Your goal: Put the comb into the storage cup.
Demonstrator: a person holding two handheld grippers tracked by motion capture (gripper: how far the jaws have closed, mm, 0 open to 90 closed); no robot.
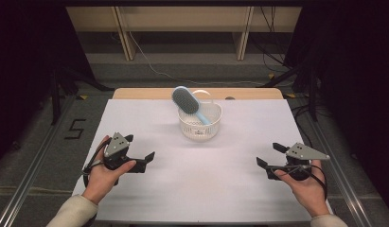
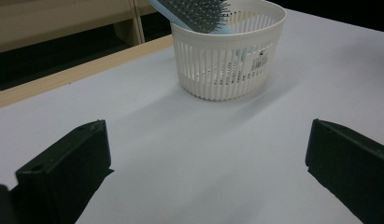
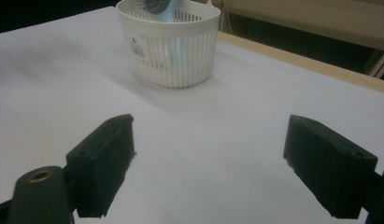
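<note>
We hold both grippers, left (image 1: 135,153) and right (image 1: 270,155), jaws open and empty; the brush (image 1: 190,104) leans in the basket (image 1: 200,128) ahead, between them.

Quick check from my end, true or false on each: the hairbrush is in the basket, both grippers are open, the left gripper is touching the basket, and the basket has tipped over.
1. The hairbrush stands in the white basket. True; its bristled head sticks out above the rim.
2. The left gripper and the right gripper are open. True; both sets of jaws stand wide apart, holding nothing.
3. The left gripper touches the basket. False; bare table lies between them.
4. The basket has tipped over. False; it stands upright.
</note>
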